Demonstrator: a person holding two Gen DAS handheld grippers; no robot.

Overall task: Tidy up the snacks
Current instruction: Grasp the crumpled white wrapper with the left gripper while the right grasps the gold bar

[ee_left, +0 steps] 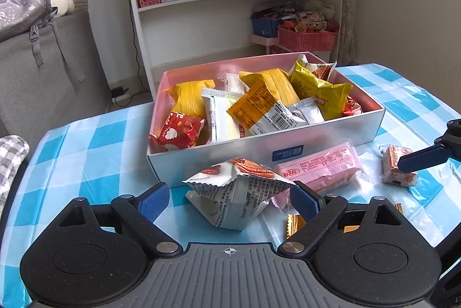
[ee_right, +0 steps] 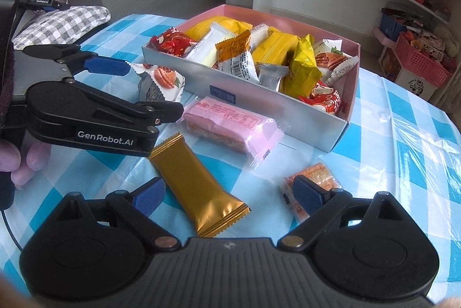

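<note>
The bench [ee_right: 403, 135], spread with a blue-and-white checked cloth, carries a white box [ee_left: 259, 143] with a pink lining, heaped with yellow, white, silver and red snack packets. In front of the box's near wall lie the loose snacks. A pink wafer pack [ee_right: 230, 129] rests just beside the box wall. A gold bar [ee_right: 198, 192] lies tilted between the pink pack and the right tongs [ee_right: 230, 198], whose blue pads are spread wide apart with the bar's near end between them, untouched. A small orange cracker packet [ee_right: 314, 187] sits by the right-hand finger of those tongs, apparently touching it. The left tongs [ee_left: 229, 200] are also open, straddling a crumpled white pecan packet [ee_left: 239, 192] that stands near the box; the right-hand pad looks to be at the wrapper's edge, the left-hand pad clear of it.
</note>
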